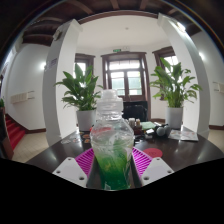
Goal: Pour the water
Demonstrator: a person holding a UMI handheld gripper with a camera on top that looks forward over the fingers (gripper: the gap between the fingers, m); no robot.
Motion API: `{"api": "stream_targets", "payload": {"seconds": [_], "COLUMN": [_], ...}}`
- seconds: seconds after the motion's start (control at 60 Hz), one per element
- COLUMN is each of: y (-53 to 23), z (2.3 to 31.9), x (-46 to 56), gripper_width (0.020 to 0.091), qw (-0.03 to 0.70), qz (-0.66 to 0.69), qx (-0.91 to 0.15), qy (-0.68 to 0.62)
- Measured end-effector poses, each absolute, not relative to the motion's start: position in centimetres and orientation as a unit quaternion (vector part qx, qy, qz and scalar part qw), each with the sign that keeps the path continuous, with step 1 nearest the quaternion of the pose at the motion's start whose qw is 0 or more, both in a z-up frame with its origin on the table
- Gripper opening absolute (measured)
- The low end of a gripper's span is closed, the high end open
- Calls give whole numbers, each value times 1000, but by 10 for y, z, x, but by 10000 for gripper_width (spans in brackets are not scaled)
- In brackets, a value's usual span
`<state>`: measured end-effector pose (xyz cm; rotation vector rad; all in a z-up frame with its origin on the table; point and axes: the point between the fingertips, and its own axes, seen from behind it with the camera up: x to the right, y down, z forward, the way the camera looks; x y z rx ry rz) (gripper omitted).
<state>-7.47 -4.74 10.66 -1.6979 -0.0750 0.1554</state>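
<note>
One clear plastic bottle stands upright between the fingers of the tool.

Its long axis runs vertical, white cap on top, green-tinted contents filling the lower part. Magenta pads sit against both sides of the bottle, so the tool appears closed on it; the bottle's base is cut off below the fingers. Beyond it lies a dark round desk carrying small items too blurred to name. Two potted plants flank a door further back.

Bright daylight from windows (glare), fisheye bending at edges
</note>
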Motion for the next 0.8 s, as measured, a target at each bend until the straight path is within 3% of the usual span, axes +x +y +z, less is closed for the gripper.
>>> {"api": "stream_targets", "payload": {"seconds": [0.067,0.217,0.5,0.617,0.8], "y": [-44,-40,-28,-2,56], "z": [105,106,116,134,134], "x": [-74,-74,-62,-21,26], "gripper_width": [517,358,359,357,359], "qw": [665,670,646,633,563], "qz": [49,31,8,-96,-292], "qx": [-744,-740,-759,-752,-698], "qy": [-39,-42,-82,-159,-334]}}
